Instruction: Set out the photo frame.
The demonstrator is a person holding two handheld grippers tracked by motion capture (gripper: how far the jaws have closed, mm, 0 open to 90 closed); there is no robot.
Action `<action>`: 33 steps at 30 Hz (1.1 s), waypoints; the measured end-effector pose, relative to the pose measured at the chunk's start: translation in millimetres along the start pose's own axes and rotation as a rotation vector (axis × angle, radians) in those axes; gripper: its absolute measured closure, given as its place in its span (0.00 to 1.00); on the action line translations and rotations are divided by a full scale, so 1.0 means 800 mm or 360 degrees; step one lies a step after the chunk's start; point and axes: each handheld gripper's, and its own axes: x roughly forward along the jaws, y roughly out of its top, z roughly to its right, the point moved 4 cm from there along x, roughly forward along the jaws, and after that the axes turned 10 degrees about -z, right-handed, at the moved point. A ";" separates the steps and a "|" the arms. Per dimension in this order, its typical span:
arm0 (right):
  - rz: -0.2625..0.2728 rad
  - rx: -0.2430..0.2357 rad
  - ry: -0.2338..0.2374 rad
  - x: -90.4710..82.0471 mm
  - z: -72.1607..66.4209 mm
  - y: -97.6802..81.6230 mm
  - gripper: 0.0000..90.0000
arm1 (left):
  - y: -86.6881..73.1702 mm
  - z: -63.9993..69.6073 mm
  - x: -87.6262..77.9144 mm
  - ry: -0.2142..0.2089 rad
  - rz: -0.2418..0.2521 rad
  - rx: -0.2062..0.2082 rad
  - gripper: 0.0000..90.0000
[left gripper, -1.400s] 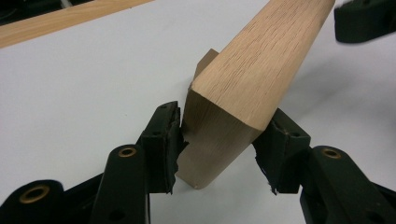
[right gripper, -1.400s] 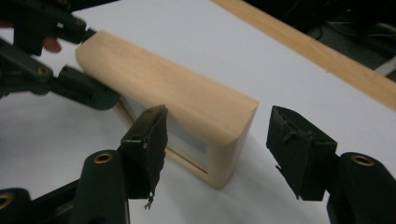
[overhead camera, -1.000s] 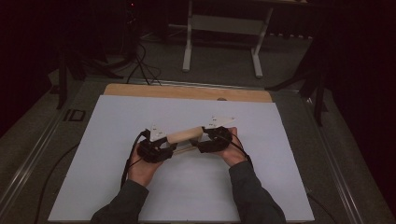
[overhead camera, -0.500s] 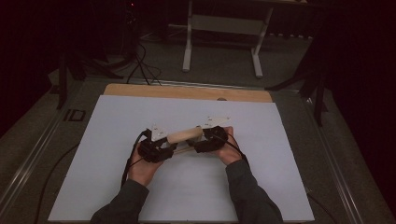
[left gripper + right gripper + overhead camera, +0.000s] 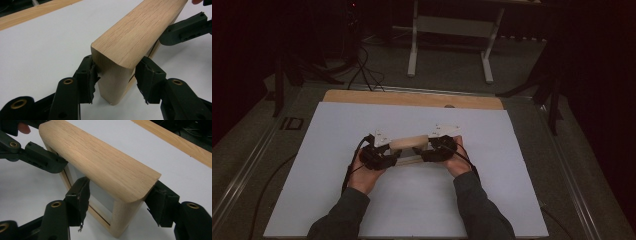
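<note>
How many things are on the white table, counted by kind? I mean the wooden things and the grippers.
Wooden frame: 1
Grippers, left and right: 2
Total: 3

wooden frame (image 5: 408,144): 1
grippers: 2 – left gripper (image 5: 384,156), right gripper (image 5: 433,151)
hands: 2
table (image 5: 512,190): 1
white sheet on table: 1
</note>
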 end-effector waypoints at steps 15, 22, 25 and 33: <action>0.0018 0.0072 -0.0041 -0.003 0.009 -0.003 0.46 | 0.016 -0.007 0.012 -0.0031 -0.0014 0.0043 0.54; 0.0020 0.0117 -0.0065 -0.003 0.013 -0.005 0.47 | 0.025 -0.009 0.019 -0.0030 -0.0015 0.0050 0.51; 0.0026 0.0129 -0.0073 -0.004 0.014 -0.006 0.48 | 0.027 -0.010 0.020 -0.0038 -0.0011 0.0076 0.51; 0.0023 0.0142 -0.0089 -0.003 0.015 -0.005 0.49 | 0.028 -0.018 0.025 -0.0082 0.0016 0.0083 0.50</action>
